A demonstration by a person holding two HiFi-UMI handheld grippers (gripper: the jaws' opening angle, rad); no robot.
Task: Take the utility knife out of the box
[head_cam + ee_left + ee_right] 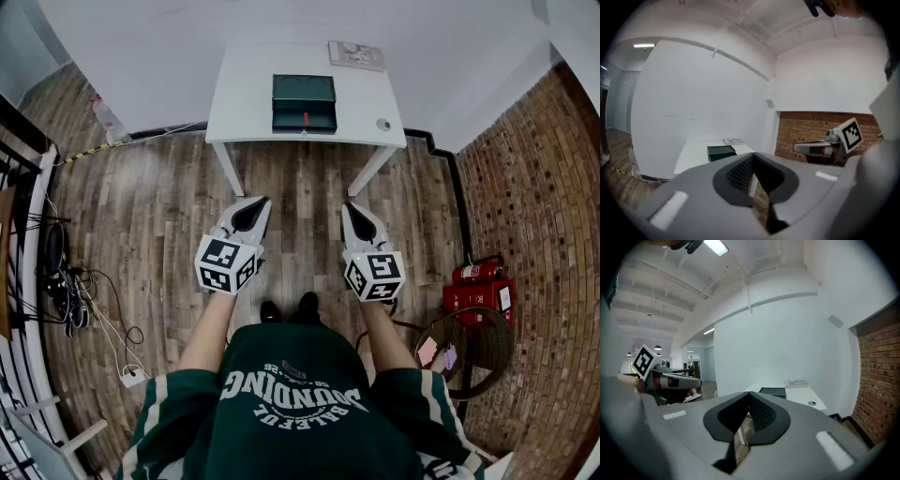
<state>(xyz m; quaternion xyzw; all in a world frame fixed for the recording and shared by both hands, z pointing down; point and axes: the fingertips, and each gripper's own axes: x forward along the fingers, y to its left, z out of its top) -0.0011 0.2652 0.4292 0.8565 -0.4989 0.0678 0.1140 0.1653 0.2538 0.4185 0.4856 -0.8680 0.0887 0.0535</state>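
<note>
A dark green box point(304, 101) lies with its lid open on a white table point(244, 103), well ahead of me across the wooden floor. A small red thing point(305, 118), probably the utility knife, shows at the box's front edge. My left gripper point(251, 214) and right gripper point(361, 220) are held side by side at waist height, far short of the table, both shut with nothing between the jaws. The left gripper view has the box point(721, 152) small beyond the closed jaws point(752, 176). From the right gripper point(746, 416) the box point(772, 391) also appears distant.
A booklet point(356, 54) and a small round object point(383, 124) also lie on the table. A brick wall point(534, 187) runs along the right, with a fire extinguisher point(478, 272) and a wicker basket point(466, 349) at its foot. Cables point(66, 291) trail on the floor at the left.
</note>
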